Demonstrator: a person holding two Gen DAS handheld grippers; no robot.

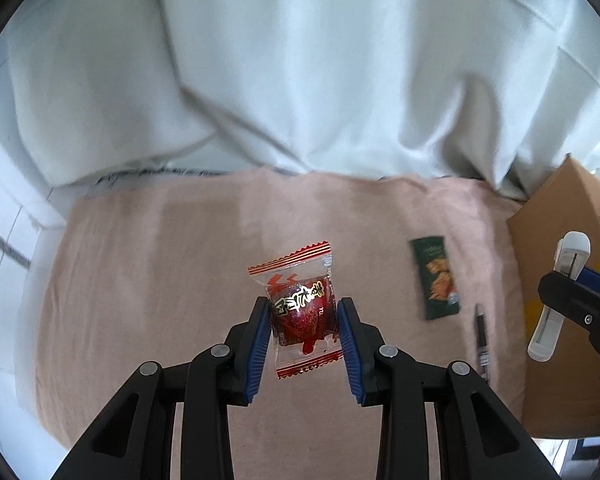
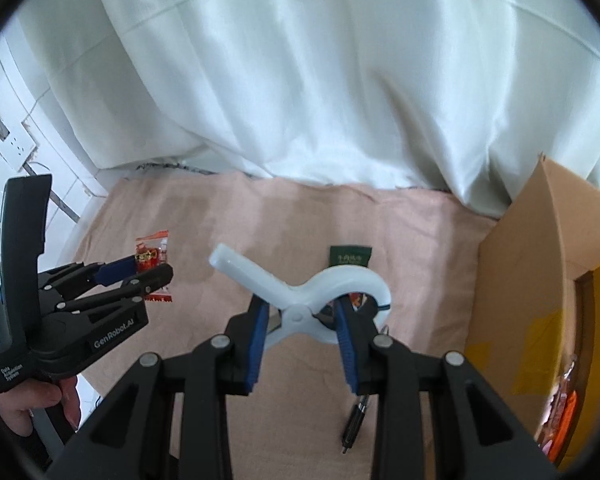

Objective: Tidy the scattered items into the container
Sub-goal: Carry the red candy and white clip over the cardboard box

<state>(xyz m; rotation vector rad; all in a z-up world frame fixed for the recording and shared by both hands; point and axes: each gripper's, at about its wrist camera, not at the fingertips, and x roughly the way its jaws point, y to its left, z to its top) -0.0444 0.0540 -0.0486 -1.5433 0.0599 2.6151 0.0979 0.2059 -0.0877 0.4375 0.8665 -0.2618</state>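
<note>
The left tongs (image 1: 303, 312) are sitting at the left of the scene, clenched on the red snack packet (image 1: 300, 304); their blue pads (image 1: 260, 344) are pressing its two sides, and whether the packet is resting on the pink cloth (image 1: 140, 280) or raised just off it cannot be told. Further right, a dark green sachet (image 1: 436, 278) is lying flat on the cloth, with a dark pen (image 1: 481, 340) lying just beside its near end. Next, the right tongs (image 2: 302, 320) are gripping a white plastic clamp (image 2: 300, 292) around its pivot, holding it above the cloth. At the far right, the open cardboard box (image 2: 516, 280) is standing on the desk edge of the cloth, with orange wrappers showing inside.
</note>
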